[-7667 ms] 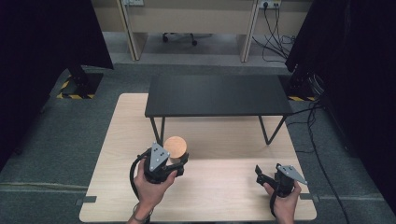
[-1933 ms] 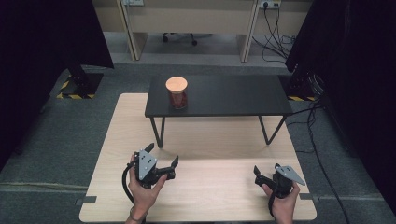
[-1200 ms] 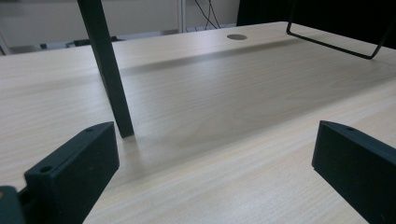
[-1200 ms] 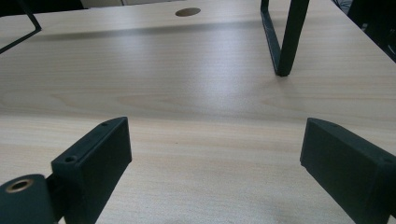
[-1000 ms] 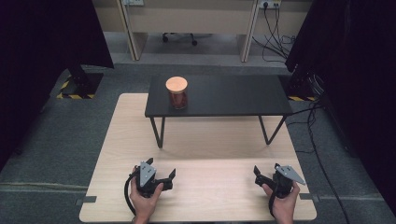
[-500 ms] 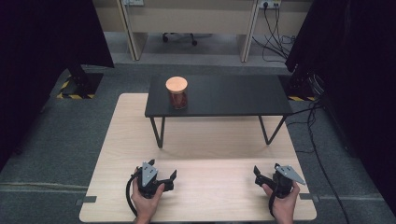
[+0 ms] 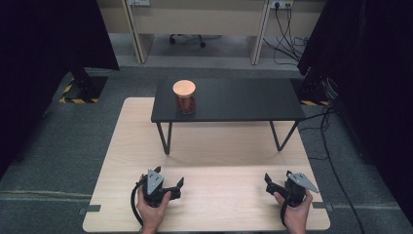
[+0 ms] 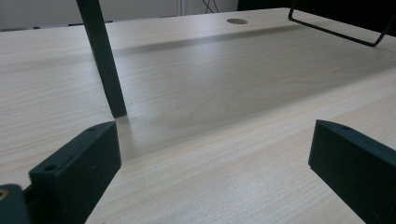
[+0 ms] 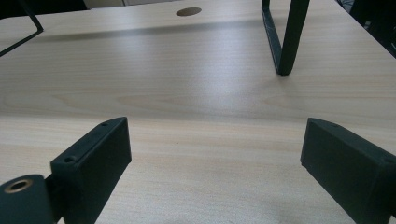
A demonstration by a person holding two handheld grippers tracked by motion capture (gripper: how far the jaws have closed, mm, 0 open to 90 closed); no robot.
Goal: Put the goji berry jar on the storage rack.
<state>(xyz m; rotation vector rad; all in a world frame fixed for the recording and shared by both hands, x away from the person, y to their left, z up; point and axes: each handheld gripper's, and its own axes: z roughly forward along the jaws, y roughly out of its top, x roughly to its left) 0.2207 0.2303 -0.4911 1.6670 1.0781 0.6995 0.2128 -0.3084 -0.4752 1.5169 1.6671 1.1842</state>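
A glass jar with an orange lid (image 7: 184,95) stands upright on the left end of a low black stand (image 7: 234,100), which sits on the pale wooden table (image 7: 219,141). My left gripper (image 7: 169,176) rests low near the table's front edge, far short of the jar, open and holding nothing. In the left gripper view its jaws (image 8: 215,158) stand wide apart over bare wood, with the stand's leg (image 8: 103,60) ahead. My right gripper (image 7: 276,177) sits at the front right, also open and empty. In the right gripper view its jaws (image 9: 217,154) are spread over bare wood.
The stand's thin black legs (image 9: 287,37) rise from the table ahead of both grippers. A round cable hole (image 9: 188,11) lies at the table's far side. Grey carpet surrounds the table, with cables (image 7: 326,146) on the floor at right and dark curtains on both sides.
The jar, at first held in my left gripper low over the table, now stands on the black stand. The left gripper has come back to the front edge, open. The right gripper barely moved.
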